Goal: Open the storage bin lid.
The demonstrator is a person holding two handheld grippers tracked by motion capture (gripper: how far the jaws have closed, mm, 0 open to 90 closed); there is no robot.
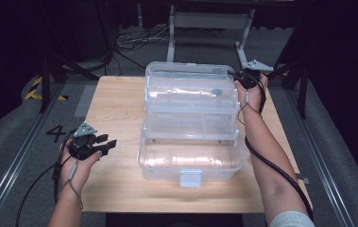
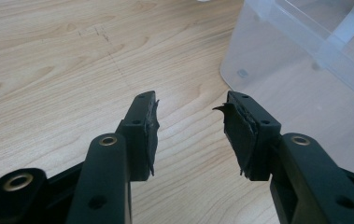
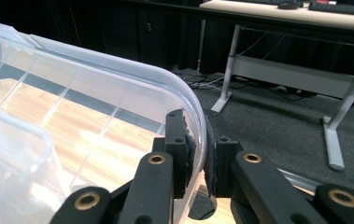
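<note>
A clear plastic tiered storage box (image 1: 191, 163) stands unfolded in the middle of the wooden table (image 1: 115, 109), with its trays stepped back and its lid (image 1: 186, 71) raised at the far side. My right gripper (image 1: 243, 79) is at the lid's far right corner. In the right gripper view this gripper (image 3: 201, 158) is shut on the lid's curved rim (image 3: 184, 93), one pad on each side. My left gripper (image 1: 108, 142) hovers low over the table left of the box. Its jaws stand open and empty (image 2: 191, 135), with the box's base corner (image 2: 305, 70) just ahead to the right.
A white latch (image 1: 190, 178) hangs at the box's front edge. The table's left half is bare wood. Cables trail from both grippers. Behind the table are a desk frame's metal legs (image 1: 172, 33) and floor cables; metal rails run along both sides.
</note>
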